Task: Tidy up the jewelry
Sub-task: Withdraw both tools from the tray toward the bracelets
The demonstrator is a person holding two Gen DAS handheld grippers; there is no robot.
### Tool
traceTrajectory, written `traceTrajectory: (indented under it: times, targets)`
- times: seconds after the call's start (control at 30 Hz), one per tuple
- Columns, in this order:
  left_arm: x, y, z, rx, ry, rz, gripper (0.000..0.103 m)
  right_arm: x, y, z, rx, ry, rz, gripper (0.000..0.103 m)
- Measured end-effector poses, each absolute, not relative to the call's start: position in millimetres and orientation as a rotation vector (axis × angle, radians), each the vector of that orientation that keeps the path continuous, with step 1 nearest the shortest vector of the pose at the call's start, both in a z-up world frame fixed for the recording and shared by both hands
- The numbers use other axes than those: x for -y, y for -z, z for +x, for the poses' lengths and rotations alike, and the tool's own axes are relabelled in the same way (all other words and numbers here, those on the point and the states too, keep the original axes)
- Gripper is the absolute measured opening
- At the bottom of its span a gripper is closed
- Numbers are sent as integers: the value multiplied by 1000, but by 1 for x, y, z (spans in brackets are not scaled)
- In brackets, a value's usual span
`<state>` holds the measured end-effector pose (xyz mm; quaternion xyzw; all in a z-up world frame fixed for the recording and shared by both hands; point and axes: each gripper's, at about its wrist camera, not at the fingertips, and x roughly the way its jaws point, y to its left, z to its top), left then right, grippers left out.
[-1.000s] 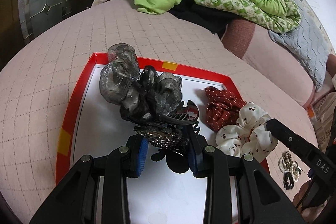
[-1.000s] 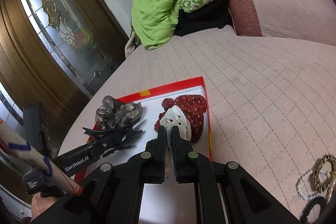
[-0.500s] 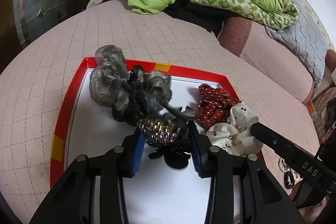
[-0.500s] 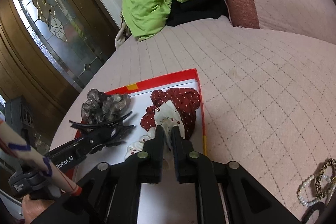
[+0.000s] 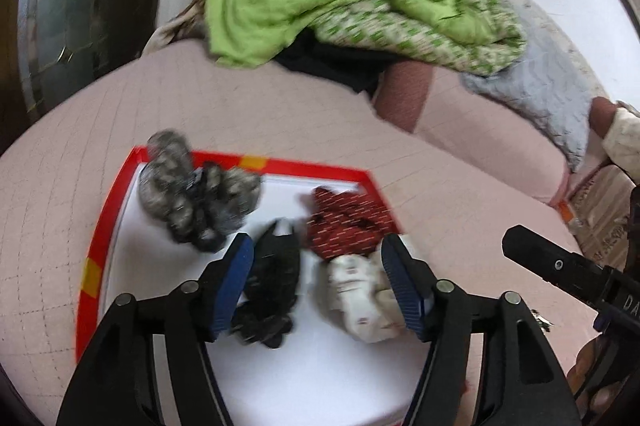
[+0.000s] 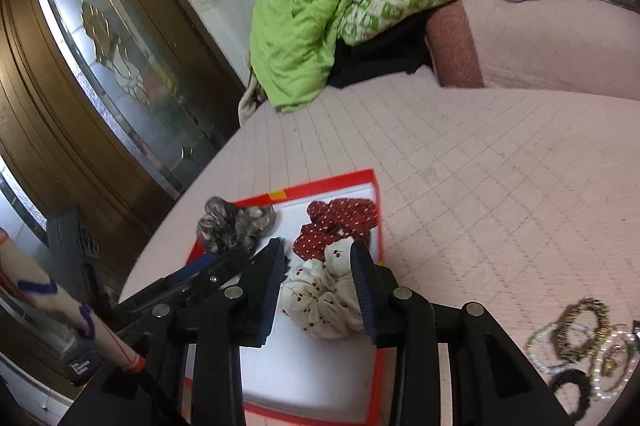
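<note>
Four hair pieces are lying in the red-rimmed tray: gray scrunchie, black claw clip, red dotted scrunchie, white cherry scrunchie. Left gripper and right gripper are both standing wide apart, holding nothing.

Only one scrap of lettering is showing clearly: the white letters "DA" are standing on the black body of the right gripper, far right in the left wrist view, with the rest running out of the frame. A small pale printed label is sitting on the handle of the left gripper, near left, too small to read.
</note>
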<state>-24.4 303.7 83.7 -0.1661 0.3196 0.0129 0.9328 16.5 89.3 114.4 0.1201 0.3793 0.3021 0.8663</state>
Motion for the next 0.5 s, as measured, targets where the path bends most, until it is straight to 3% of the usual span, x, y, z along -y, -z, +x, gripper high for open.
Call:
traceTrajectory:
  times: [0.13, 0.23, 0.5]
  targets:
    - [-279, -97, -35, -590, 31, -314, 74, -50, -127, 4, -759, -604, 271, 39]
    - [-252, -104, -42, -568, 115, -297, 74, -3, -132, -8, -738, -542, 303, 50]
    - [-172, -100, -65, -607, 276, -265, 78, 122, -113, -31, -764, -317, 406, 51]
